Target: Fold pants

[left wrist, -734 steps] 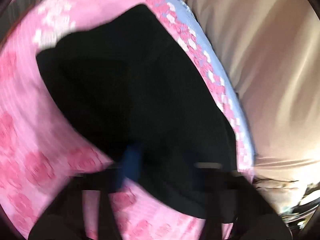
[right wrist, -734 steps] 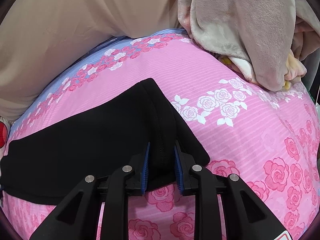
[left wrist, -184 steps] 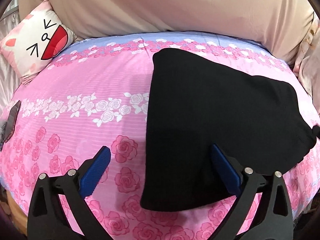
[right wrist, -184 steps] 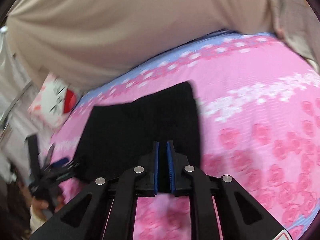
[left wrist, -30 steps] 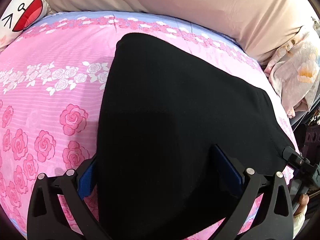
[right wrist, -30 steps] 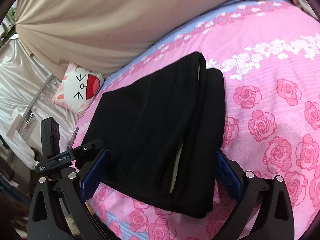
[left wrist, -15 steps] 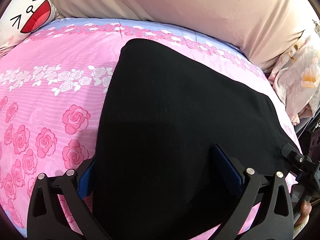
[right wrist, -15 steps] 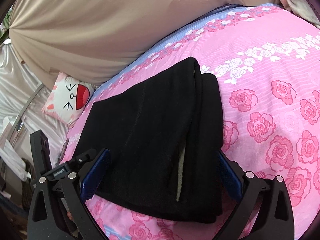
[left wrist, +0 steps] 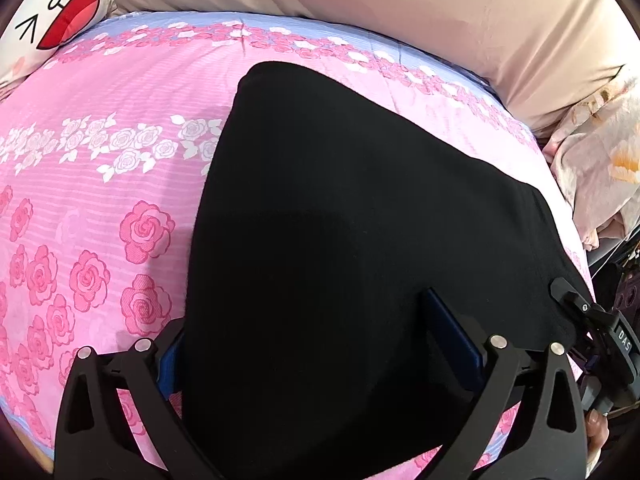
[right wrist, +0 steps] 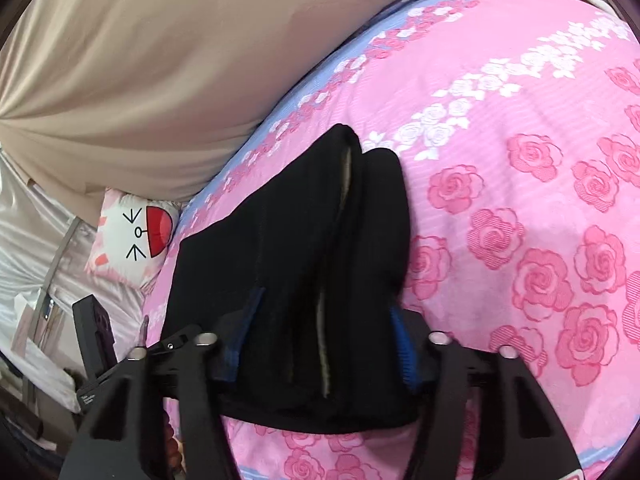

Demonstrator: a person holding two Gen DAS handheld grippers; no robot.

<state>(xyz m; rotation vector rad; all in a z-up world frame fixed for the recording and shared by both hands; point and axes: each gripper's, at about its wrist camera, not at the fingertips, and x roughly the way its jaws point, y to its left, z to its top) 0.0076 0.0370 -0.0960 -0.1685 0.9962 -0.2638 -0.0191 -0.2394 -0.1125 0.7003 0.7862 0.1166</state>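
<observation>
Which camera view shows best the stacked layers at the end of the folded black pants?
The right wrist view: the black pants show separate layers with pale seams between the right tool fingers. The left wrist view shows only a flat black surface.

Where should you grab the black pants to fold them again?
Probably the near short end of the black pants, from the bed's near edge. The layers are stacked there, so each open hand-held gripper, left and right, could pinch them together.

I see a bed (left wrist: 100, 184) with a pink rose sheet. On it lie the folded black pants (left wrist: 360, 240) and, at its corner, a cartoon-face pillow (left wrist: 52, 20).
</observation>
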